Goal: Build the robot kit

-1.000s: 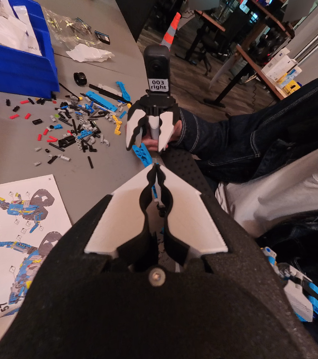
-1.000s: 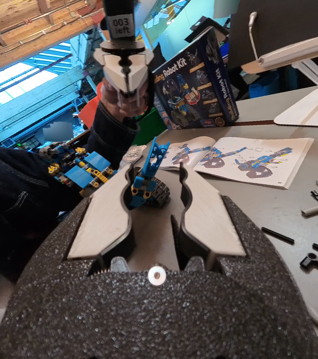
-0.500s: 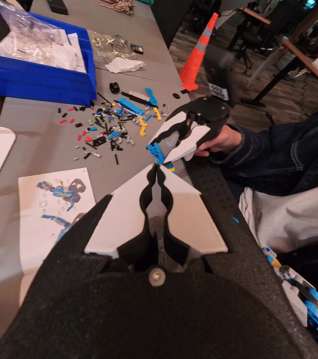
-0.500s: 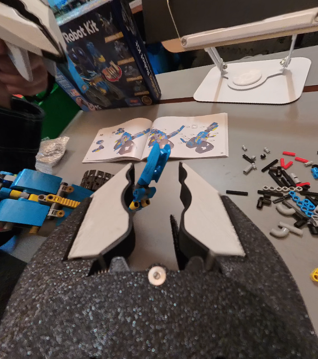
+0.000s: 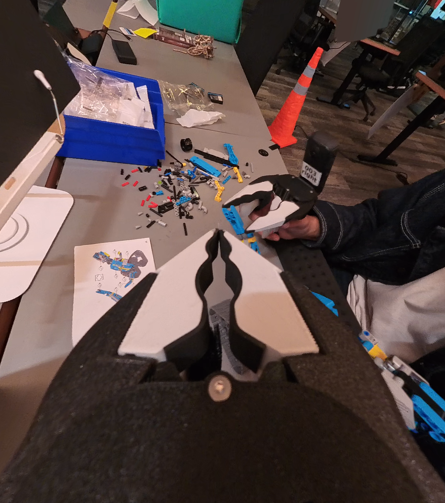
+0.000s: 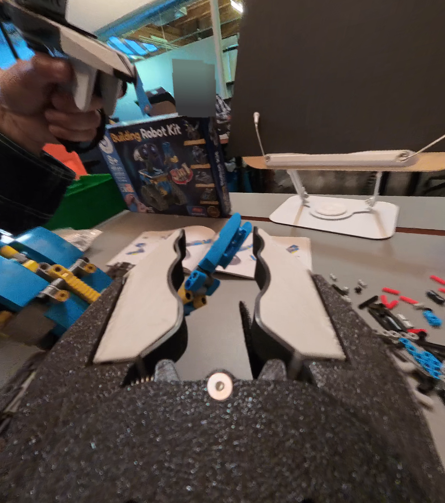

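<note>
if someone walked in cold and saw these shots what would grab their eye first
Probably the blue and yellow brick assembly standing between the open fingers of the right gripper; whether it is gripped is unclear. Next, the left gripper, its fingertips closed together above the grey table. Beyond it lie scattered small brick parts and a blue bin.

— Position of the loose parts? 
— Scattered pile (image 5: 180, 190) mid-table (image 5: 101, 212), just before the bin (image 5: 115, 141), which stands toward the far edge.

— The booklet? 
— Open booklet (image 5: 107, 275) lies nearer the near edge, the lamp base (image 5: 12, 245) at its left.

— The near edge itself? 
— Small assembly (image 6: 216, 261) stands between the right gripper's (image 6: 218, 239) parted fingers; larger model (image 6: 33, 275) at its left; box (image 6: 167, 168) upright behind.
</note>
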A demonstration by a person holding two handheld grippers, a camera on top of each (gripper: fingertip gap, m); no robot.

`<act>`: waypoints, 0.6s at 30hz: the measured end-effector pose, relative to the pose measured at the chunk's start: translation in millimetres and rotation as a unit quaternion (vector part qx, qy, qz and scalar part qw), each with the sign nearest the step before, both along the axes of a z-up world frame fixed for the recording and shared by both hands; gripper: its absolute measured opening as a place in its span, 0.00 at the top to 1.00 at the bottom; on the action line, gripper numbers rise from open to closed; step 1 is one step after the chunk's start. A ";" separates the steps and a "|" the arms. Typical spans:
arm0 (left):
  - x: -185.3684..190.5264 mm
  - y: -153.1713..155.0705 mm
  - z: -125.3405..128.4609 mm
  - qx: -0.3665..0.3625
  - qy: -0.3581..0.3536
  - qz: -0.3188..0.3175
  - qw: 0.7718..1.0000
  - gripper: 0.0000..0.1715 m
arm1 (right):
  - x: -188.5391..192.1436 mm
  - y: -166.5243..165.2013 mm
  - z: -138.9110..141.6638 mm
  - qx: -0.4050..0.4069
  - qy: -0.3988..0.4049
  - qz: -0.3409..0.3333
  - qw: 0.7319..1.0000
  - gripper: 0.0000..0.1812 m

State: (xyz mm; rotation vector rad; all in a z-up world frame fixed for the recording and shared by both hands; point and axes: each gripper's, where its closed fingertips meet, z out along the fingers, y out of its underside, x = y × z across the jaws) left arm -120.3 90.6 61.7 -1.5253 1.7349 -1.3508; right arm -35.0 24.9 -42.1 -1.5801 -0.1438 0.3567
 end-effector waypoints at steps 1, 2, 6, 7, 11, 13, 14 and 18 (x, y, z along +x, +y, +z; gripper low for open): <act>0.4 1.6 -0.7 0.000 0.001 0.003 1.000 1.00 | 1.8 -0.5 -1.1 -0.002 -0.005 -0.004 1.000 0.73; 0.8 2.7 -1.5 0.000 0.002 0.004 1.000 1.00 | 0.6 -2.4 1.4 0.006 0.002 0.003 1.000 0.74; 3.4 8.2 -7.9 -0.002 0.011 0.010 1.000 1.00 | 4.8 -2.6 1.6 0.006 0.013 0.002 1.000 0.76; 4.1 8.9 -9.7 -0.004 0.013 0.009 1.000 1.00 | 5.2 -2.8 2.4 0.007 0.019 0.004 1.000 0.76; 7.1 10.8 -14.5 -0.009 0.018 0.009 1.000 1.00 | 8.4 -3.1 4.2 0.010 0.029 0.004 1.000 0.77; 8.4 9.8 -15.8 -0.012 0.020 0.006 1.000 1.00 | 9.5 -3.4 5.2 0.012 0.030 0.002 0.999 0.77; 9.0 9.5 -16.8 -0.011 0.020 0.005 1.000 1.00 | 10.2 -3.5 5.8 0.014 0.029 0.000 0.999 0.78; 9.5 6.7 -17.8 -0.009 0.022 -0.001 1.000 1.00 | 10.2 -3.0 4.9 0.011 0.031 0.002 0.999 0.78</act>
